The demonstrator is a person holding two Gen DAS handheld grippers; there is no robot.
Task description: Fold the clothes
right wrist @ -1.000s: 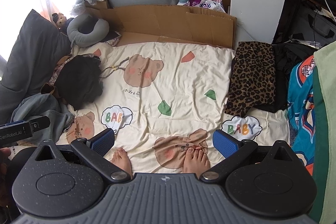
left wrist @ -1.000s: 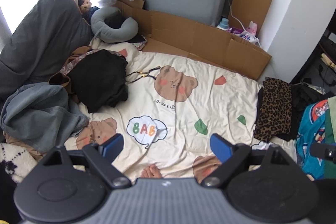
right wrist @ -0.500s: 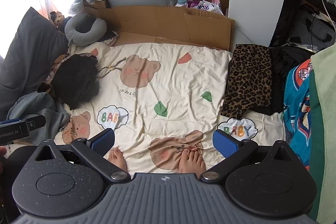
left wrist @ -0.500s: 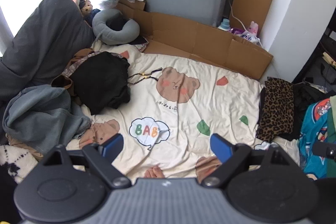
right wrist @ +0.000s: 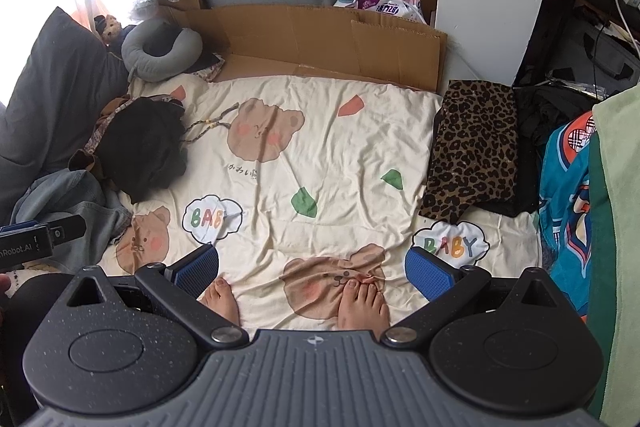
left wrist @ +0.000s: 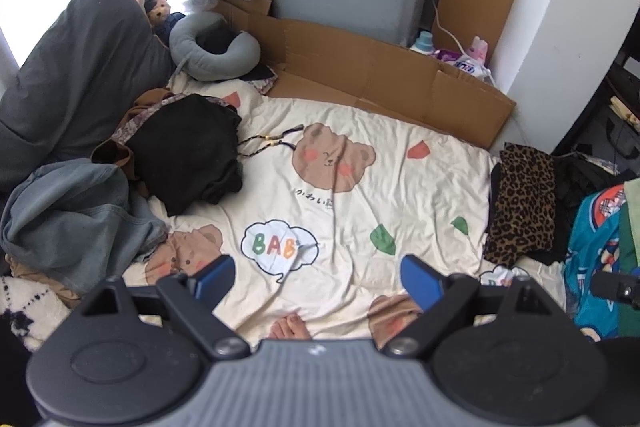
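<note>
Along the left edge of the bed a dark grey pillow (left wrist: 76,75) leans upright. In front of it, a crumpled blue-grey denim garment (left wrist: 76,215) lies at the near left corner. Just beside the denim, a black garment (left wrist: 188,151) sits bunched on a brown patterned one. A grey neck pillow (left wrist: 212,55) rests at the far left corner, with a small teddy bear (left wrist: 158,9) behind it.

The cream bedsheet (right wrist: 320,155), printed with bear faces, green and red leaves and "BABY" clouds, covers the bed; its middle carries no clothing. A braided cord (left wrist: 268,145) lies on the sheet beside the black garment. Flattened cardboard (right wrist: 320,35) stands along the far edge.

The left tool (left wrist: 318,273) hangs above the near edge, blue pads wide apart with nothing between them. The right tool (right wrist: 312,267) is likewise spread wide and empty, with the person's bare feet (right wrist: 362,303) on the sheet below it.

At the right edge a folded leopard-print garment (right wrist: 472,147) lies on black clothing, well apart from the left-hand pile. A teal printed fabric (right wrist: 568,195) hangs beyond the right edge.
</note>
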